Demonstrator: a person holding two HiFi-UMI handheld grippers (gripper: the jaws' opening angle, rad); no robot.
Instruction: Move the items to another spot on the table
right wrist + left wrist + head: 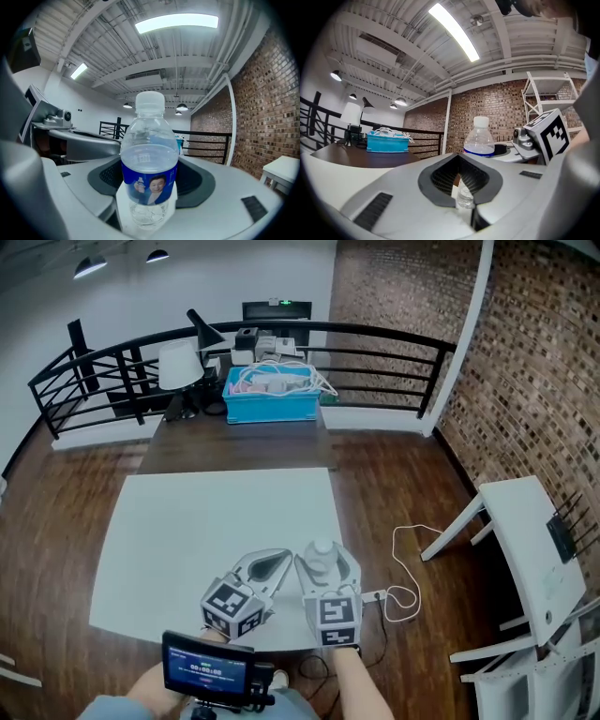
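Two tools side by side over the near edge of the white surface (206,521), right tool (326,570) clamped on an upright bottle (322,552) with blue label, left tool (272,563) just beside it, jaws pressed together, nothing gripped, blue bin (270,401) of cords far behind.

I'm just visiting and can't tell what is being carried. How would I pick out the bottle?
Look at the white table, near its front edge. There the bottle stands upright, clamped in the right gripper. It is clear plastic with a white cap and a blue label. It is the only bottle in view, and the left gripper beside it holds nothing.
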